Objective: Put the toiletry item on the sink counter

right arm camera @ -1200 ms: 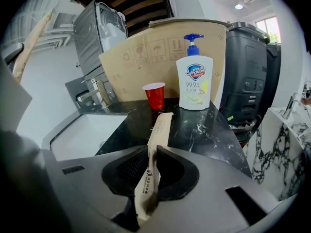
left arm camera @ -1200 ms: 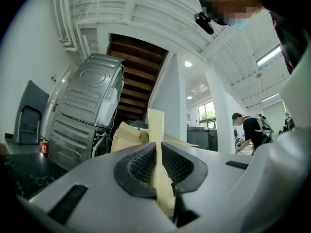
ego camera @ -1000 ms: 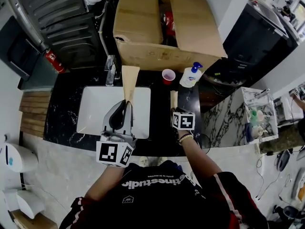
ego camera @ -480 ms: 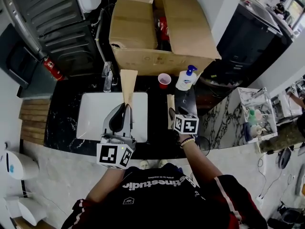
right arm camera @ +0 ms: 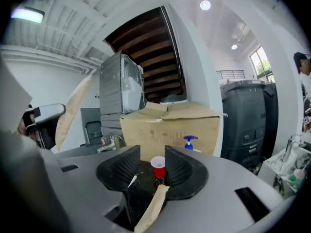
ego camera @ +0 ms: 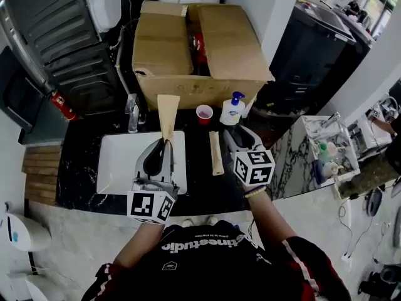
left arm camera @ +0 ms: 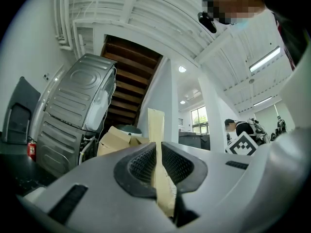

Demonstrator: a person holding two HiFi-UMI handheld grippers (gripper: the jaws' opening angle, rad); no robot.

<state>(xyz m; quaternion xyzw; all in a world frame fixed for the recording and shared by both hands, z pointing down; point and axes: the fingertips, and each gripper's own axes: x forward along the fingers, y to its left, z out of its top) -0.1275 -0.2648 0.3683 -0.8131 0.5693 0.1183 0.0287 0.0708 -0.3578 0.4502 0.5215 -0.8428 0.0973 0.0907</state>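
A long tan paper packet stands upright over the white sink, and my left gripper is shut on its lower end. In the left gripper view the packet is pinched between the ribbed pads of that gripper. A second tan packet lies flat on the black counter right of the sink. My right gripper is just right of it, its jaws apart and closing a little. In the right gripper view that packet's near end lies below the gap in that gripper, untouched by the pads.
A red cup and a white pump bottle stand at the counter's back. Behind them is an open cardboard box. The faucet is at the sink's back left. A marble shelf with bottles is at the right.
My right gripper has opened, left the second packet lying on the counter, and drawn back to the right. The left gripper still holds its packet over the sink.
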